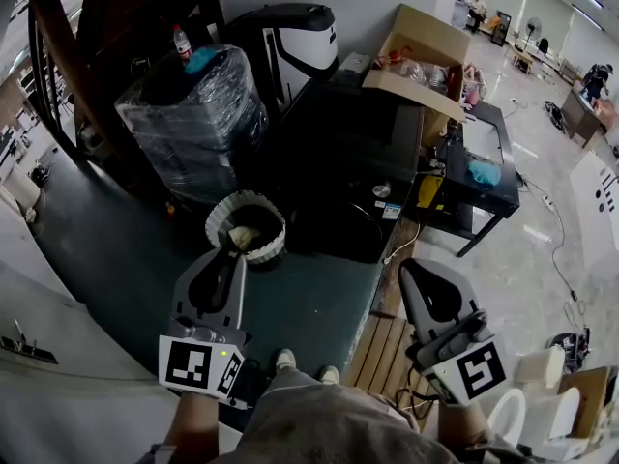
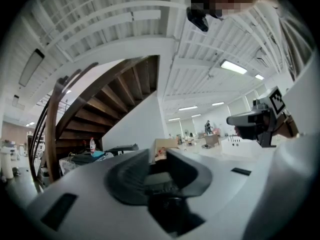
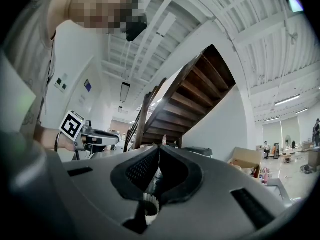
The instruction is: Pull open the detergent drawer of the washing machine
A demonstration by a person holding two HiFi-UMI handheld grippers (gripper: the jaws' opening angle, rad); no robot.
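Observation:
No detergent drawer can be made out in any view. A white, box-like surface [image 1: 48, 356] fills the lower left corner of the head view; I cannot tell whether it is the washing machine. My left gripper [image 1: 235, 255] is held level over the dark green floor, jaws shut with nothing in them. In its own view the left gripper [image 2: 157, 156] points at a wooden staircase [image 2: 107, 109] and the open hall. My right gripper [image 1: 414, 267] hovers beside it, also level. In the right gripper view the right gripper [image 3: 159, 151] has its pads meeting, with nothing between them.
A white laundry basket [image 1: 247, 225] stands just ahead of the left gripper. Behind it are a plastic-wrapped black unit [image 1: 193, 114], a black cabinet [image 1: 348, 162] and an open cardboard box [image 1: 421, 61]. A wooden pallet [image 1: 382, 341] lies by the person's feet.

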